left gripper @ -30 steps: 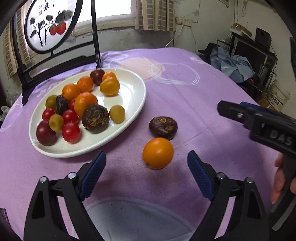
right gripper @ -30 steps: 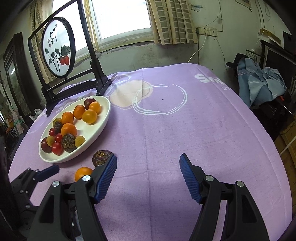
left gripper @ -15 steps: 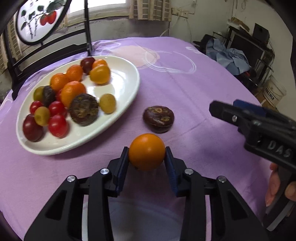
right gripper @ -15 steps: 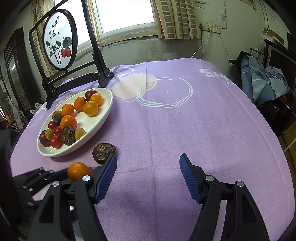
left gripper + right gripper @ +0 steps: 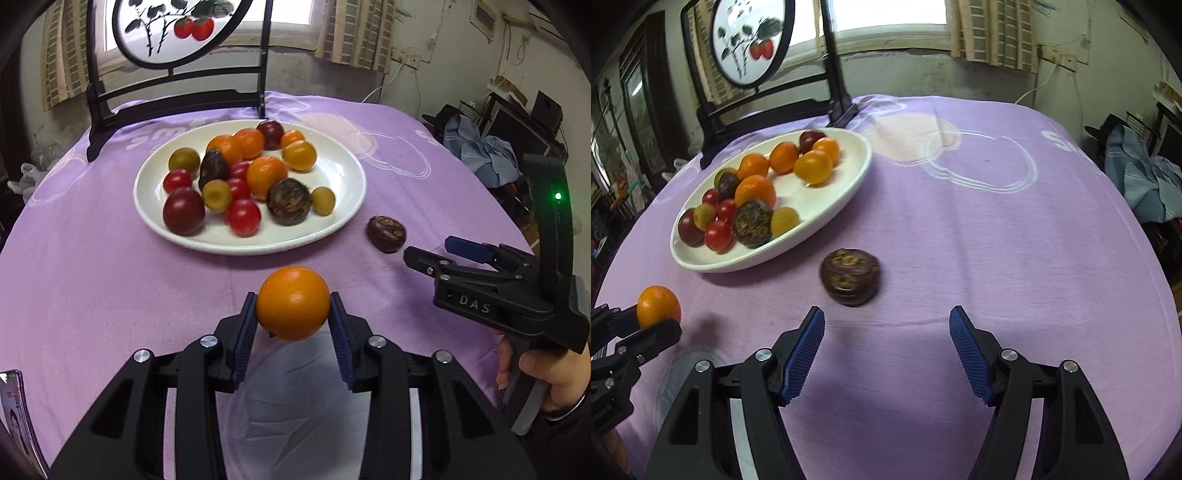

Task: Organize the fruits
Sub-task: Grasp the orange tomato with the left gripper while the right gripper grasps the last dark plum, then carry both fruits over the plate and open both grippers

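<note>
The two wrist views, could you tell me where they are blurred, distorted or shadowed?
Left wrist view: fruit on the white plate is smeared by motion, the orange in the left tool stays sharp; corners go black. Right wrist view: the dark brown fruit is slightly blurred, the right tool casts a soft shadow on the purple cloth, and the fisheye bends the table edge.

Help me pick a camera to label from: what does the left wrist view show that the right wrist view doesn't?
Left wrist only: the hand holding the right gripper, and a green light on it.

Right wrist only: the right gripper's jaws standing open and empty just short of the dark fruit.

Both: the left gripper clamping the orange, the plate of fruit, and the purple cloth.
</note>
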{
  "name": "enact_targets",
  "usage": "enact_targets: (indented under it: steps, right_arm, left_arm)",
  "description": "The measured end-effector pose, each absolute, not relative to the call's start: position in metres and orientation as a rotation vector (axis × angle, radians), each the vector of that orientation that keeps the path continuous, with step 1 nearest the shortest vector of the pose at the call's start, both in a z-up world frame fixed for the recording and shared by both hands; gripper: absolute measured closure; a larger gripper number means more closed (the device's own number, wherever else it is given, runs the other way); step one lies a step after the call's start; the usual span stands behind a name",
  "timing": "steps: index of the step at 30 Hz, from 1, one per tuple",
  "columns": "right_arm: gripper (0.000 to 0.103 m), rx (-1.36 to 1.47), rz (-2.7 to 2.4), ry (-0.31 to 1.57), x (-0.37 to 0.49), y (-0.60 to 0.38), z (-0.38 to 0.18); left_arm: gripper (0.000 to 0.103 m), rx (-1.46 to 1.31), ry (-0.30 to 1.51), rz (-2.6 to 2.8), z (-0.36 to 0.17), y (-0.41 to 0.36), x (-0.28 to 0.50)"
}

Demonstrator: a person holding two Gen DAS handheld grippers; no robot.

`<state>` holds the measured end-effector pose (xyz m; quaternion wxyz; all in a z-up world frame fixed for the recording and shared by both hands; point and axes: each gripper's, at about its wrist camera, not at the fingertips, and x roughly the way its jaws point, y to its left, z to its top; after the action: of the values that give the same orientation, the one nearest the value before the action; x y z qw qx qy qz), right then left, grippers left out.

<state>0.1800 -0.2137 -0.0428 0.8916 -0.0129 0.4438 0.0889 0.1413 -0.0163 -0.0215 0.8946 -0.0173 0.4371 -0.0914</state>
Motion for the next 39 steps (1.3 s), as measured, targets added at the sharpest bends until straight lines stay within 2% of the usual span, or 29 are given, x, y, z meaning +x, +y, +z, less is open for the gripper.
enact_targets:
  steps: [10, 12, 13, 22, 29, 39]
  right_arm:
    - [0.033, -0.092, 0.155, 0.961, 0.216, -0.176, -0.058]
    - [0.057, -0.083, 0.165, 0.948, 0.217, -0.174, -0.057]
    - [0.062, -0.089, 0.165, 0.947, 0.216, -0.173, -0.056]
    - [0.062, -0.014, 0.23, 0.942, 0.189, -0.185, -0.045]
    - [0.062, 0.066, 0.294, 0.828, 0.169, -0.196, -0.001]
    - [0.062, 0.036, 0.325, 0.767, 0.214, -0.173, 0.029]
  left_arm:
    - [0.065, -0.075, 0.903, -0.181, -0.022, -0.002, 0.146]
    - [0.065, -0.074, 0.908, -0.178, -0.024, -0.002, 0.147]
    - [0.065, -0.075, 0.912, -0.179, -0.025, -0.002, 0.148]
    - [0.065, -0.066, 0.912, -0.179, -0.027, -0.005, 0.149]
    - [0.065, -0.05, 0.848, -0.16, -0.005, -0.003, 0.147]
    - [0.065, -0.053, 0.803, -0.063, 0.027, 0.011, 0.202]
